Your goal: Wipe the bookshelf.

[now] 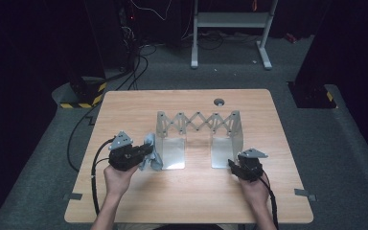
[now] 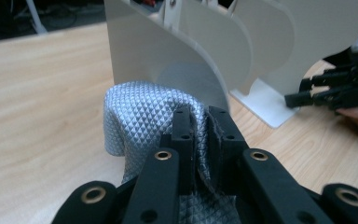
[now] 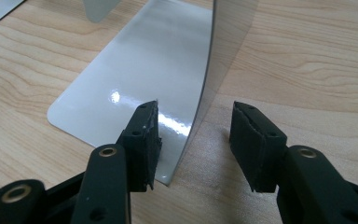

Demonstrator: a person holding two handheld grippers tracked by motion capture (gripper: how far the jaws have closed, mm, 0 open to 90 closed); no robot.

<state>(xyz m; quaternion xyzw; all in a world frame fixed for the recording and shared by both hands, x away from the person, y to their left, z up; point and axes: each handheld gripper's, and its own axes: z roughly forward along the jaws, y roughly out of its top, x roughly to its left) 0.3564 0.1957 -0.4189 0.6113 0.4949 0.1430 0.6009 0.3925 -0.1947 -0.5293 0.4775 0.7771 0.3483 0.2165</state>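
On the light wooden table (image 1: 187,196), a white metal expanding rack (image 1: 199,129) standing mid-board. Right gripper (image 3: 193,140) open astride its near upright plate, likely bracing; closing next. Left gripper (image 2: 200,135) clamped on grey scale-textured cloth (image 2: 140,112) beside rack's left panel, weave plain only up close.

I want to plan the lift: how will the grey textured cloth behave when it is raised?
The grey textured cloth will probably sag, since it already drapes in folds from the left claw. It looks light, held by one pinch. Its embossed weave likely grips, so slipping seems unlikely.
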